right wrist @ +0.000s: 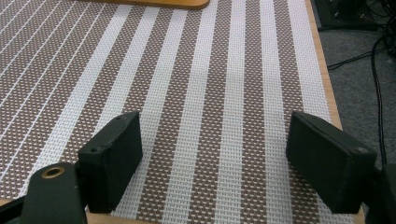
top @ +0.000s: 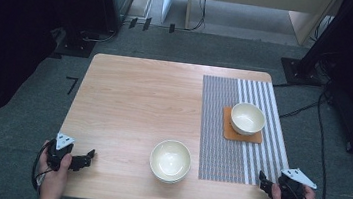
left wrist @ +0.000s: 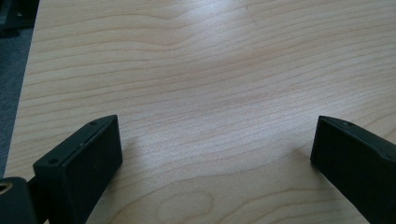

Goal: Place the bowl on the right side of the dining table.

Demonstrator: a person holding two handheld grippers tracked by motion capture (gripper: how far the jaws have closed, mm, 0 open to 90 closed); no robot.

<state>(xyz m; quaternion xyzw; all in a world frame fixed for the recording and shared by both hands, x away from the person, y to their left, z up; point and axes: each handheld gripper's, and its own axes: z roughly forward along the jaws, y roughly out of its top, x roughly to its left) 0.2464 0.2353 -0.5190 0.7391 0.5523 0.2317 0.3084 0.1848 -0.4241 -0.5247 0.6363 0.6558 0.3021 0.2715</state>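
Since the near bowl sat on bare wood close to the front edge of the table, about midway between the two hands, I'd guess it was the thing about to get handled. It was cream coloured, upright, looked empty, and sat just left of the striped placemat without touching it as far as I could tell. Its twin, the far bowl, was already parked on an orange coaster on that mat, so my read was that the near one was headed somewhere similar, though that's only a guess. The left gripper rested at the front left corner, aimed inward along the tabletop, and in the left gripper view its jaws stood wide apart over plain wood with nothing between them. The right gripper sat at the front right corner over the mat's near end, and in the right gripper view its jaws were also spread wide, empty, hovering just above the weave. Both looked like a ready pose: opened up and well apart from either bowl.
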